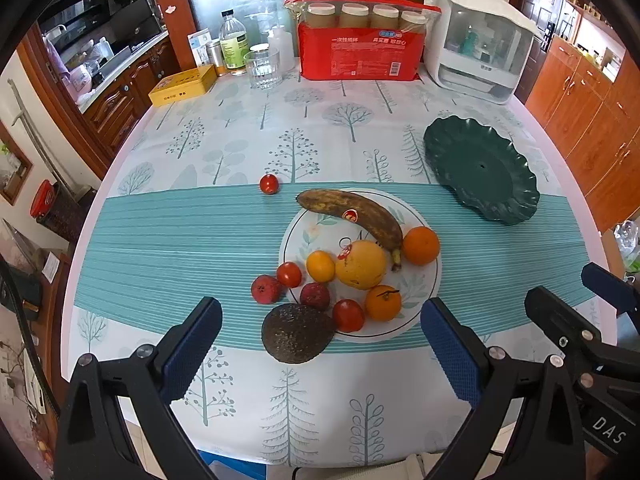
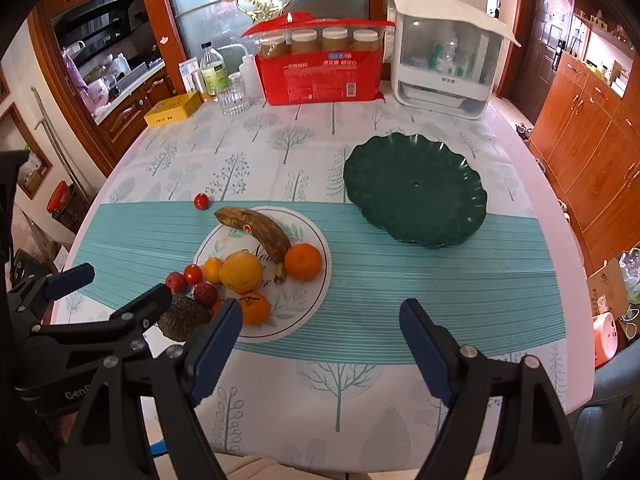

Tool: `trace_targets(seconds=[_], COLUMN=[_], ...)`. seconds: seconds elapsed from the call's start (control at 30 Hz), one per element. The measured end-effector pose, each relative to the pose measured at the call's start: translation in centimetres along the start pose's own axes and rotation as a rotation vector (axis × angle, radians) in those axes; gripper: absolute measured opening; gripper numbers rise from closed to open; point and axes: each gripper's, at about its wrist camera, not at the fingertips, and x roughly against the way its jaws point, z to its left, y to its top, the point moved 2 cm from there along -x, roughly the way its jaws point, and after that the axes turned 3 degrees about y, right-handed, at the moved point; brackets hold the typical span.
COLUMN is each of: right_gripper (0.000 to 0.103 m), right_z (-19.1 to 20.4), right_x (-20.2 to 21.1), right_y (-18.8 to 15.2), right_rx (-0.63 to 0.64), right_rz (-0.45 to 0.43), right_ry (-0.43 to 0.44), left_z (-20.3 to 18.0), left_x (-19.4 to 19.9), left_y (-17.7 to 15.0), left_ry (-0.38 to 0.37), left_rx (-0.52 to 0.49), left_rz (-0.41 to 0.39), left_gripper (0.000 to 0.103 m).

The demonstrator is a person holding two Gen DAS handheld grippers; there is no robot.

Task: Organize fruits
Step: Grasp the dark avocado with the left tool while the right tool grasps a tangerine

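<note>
Both tools are released and hold nothing: the left tool (image 1: 320, 344) above the avocado (image 1: 297, 333), the right tool (image 2: 320, 340) above the bare surface (image 2: 360, 280).

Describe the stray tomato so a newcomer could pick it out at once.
Start at the white plate of fruit on the teal striped band of the tablecloth. From the tip of the brown banana, look just off the plate, to where the band ends. The small red tomato there sits alone; every other red fruit crowds the plate's near side.
</note>
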Motion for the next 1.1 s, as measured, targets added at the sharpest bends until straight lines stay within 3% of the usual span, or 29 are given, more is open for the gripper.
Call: trace_targets(seconds=[0.3,0.53,0.87,1.1], right_gripper=[0.077,0.076,0.074,0.064], right_z=[-0.1,0.4,1.9,2.8], right_x=[-2.7,-6.1,-11.4,-14.2], right_y=[0.0,0.2,-0.7,-1.7], right_rx=[-0.014,-0.016,0.010,0.032], right_rz=[0.068,0.118,0.210,0.273], right_ry=[0.058,0.124,0.190,0.245], left_z=[1.5,3.6,5.8,6.0], left_x=[-3.2,-7.6,-11.4,-12.8], left_y=[-0.5,-1.9,-3.6,-4.4], left_ry=[-0.039,-0.026,-0.003,-0.109], left_rx=[0.036,0.106,0.145,0.183], left_rz=[0.085,0.183,0.263,0.305], left_gripper=[0.099,0.099,0.096,0.096])
